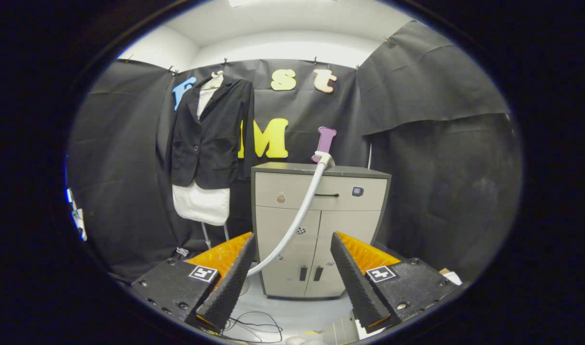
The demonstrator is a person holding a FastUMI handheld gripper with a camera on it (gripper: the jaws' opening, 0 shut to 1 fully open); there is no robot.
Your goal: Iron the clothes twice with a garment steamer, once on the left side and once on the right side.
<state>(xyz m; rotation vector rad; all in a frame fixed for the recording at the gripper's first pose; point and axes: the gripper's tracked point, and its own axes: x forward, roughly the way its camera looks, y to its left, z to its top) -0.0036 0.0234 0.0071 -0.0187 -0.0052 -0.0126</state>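
A black jacket (210,134) over a white shirt hangs on a mannequin form against the back wall, up and to the left beyond my fingers. The garment steamer head (324,158) rests on top of a grey cabinet (321,230), and its white hose (297,218) curves down across the cabinet front toward the floor behind my left finger. My gripper (292,249) is open, well short of the cabinet, with nothing between its fingers.
The grey cabinet stands straight ahead with a drawer and two doors. Black cables (254,326) lie on the light floor below the fingers. Some small items sit at the far right (448,275) and the far left by the wall.
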